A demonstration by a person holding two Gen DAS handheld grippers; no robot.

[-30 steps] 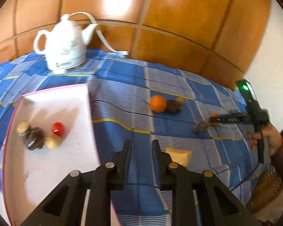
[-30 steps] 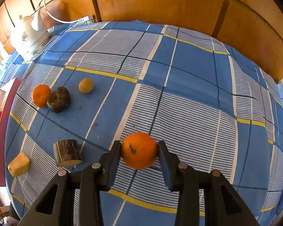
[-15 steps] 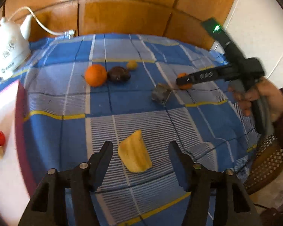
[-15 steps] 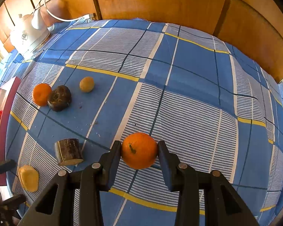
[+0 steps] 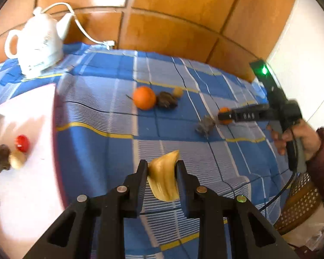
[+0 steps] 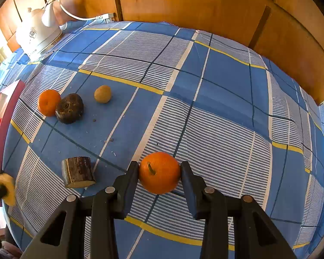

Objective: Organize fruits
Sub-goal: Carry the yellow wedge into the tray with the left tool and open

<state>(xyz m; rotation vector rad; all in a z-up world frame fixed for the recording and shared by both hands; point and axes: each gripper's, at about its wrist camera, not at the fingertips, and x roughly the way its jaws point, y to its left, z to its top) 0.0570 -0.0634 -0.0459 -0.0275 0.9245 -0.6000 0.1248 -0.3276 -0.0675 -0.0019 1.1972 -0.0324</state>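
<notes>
Since before, left tool (image 5: 162,168) has closed on the yellow fruit (image 5: 164,177).
Right tool (image 6: 159,172) grips an orange (image 6: 159,172) on the blue-checked table (image 6: 226,99); kettle (image 6: 37,36) at ten o'clock, wood panelling (image 6: 205,6) behind.

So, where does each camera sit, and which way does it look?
Left wrist: on the left hand-held gripper, looking forward and down at the yellow fruit piece it grips; the person's hand shows.
Right wrist: on the right hand-held gripper, looking steeply down at the orange it grips.
Both show the kettle, the checked cloth.
</notes>
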